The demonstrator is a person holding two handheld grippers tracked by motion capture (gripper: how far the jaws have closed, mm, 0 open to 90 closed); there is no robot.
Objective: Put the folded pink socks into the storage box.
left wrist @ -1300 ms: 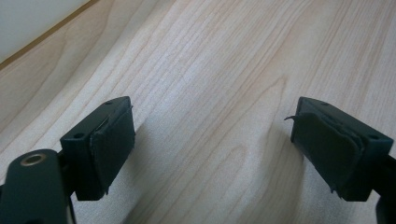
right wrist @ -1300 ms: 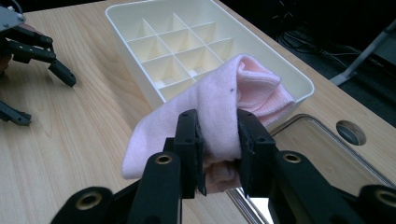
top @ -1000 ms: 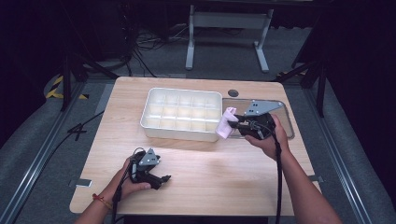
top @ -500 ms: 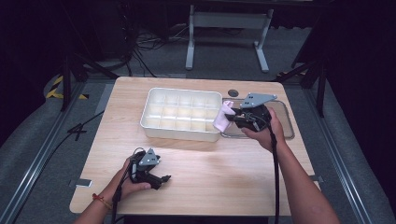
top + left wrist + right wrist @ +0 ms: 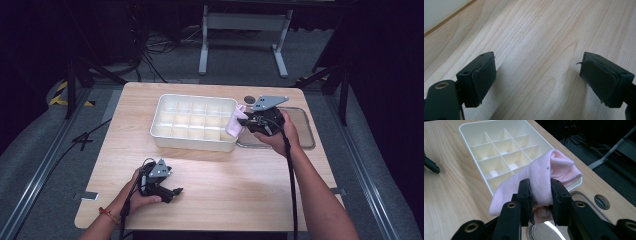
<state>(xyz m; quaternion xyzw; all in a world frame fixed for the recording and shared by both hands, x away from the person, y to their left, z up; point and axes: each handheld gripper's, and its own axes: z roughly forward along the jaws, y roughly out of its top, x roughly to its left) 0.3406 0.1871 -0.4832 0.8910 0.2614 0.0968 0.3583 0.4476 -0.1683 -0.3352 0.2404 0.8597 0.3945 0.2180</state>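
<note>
Currently we are pinching the pink cloth [image 5: 541, 180] in our right gripper [image 5: 541, 192] beside the divided tray [image 5: 194, 142], while our left gripper [image 5: 537, 77] is resting open on the table [image 5: 544, 37].

Support: light wood-grain table [image 5: 225, 185] | Resting on it: white plastic divided tray of open compartments [image 5: 195, 142], mid-table | clear flat lid-like tray [image 5: 305, 137], just beside it, right | left gripper [image 5: 172, 192], near front edge.

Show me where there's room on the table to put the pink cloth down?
Bare wood lies between the divided tray and the left gripper, and along the table front. It is crowded where the right gripper holds the pink cloth beside the clear lid.
</note>
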